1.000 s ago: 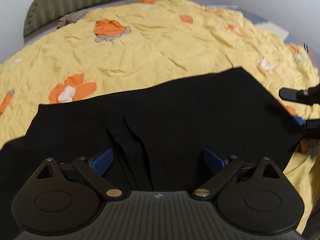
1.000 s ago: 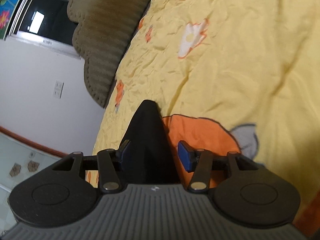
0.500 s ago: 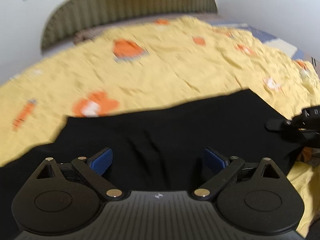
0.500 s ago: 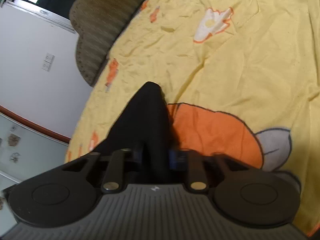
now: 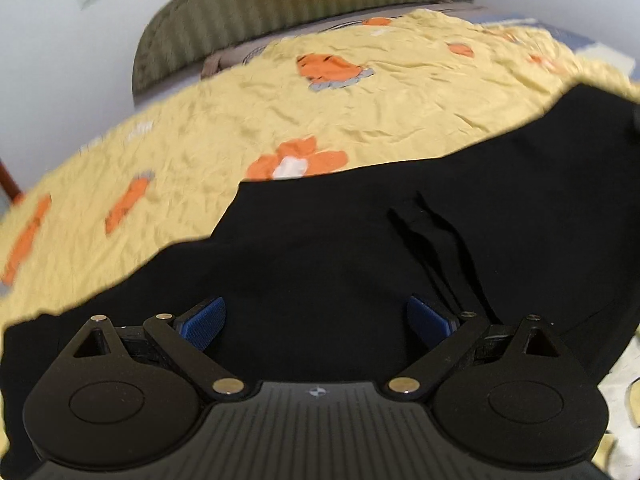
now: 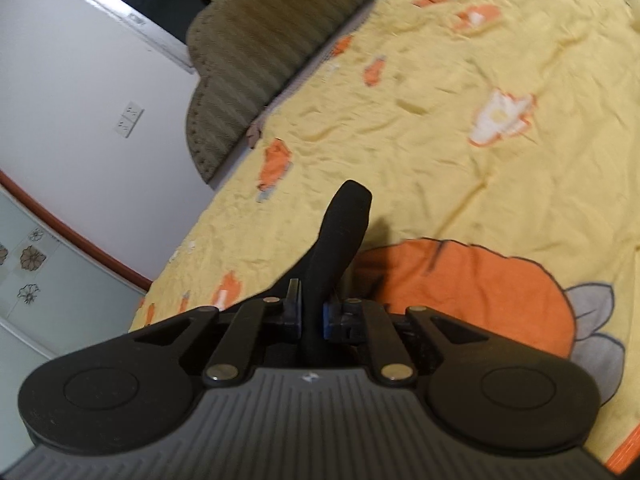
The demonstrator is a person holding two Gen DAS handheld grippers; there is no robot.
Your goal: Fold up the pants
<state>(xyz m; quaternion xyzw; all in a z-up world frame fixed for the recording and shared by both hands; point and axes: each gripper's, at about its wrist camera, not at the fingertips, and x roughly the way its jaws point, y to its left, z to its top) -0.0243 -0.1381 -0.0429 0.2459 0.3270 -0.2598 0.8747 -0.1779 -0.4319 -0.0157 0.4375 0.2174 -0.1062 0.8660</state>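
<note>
Pinching a fold of black pants, right tool grips.

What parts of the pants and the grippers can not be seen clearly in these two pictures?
- Left wrist view: the black pants run under the left gripper body and off the right and bottom edges, so waistband and hems are hidden.
- Left wrist view: motion blur smears the yellow bedspread.
- Right wrist view: the right gripper is shut on a pinch of the pants; the rest lies behind its body.
- Left wrist view: the dark shape at the right edge is cut off; unidentifiable.
</note>
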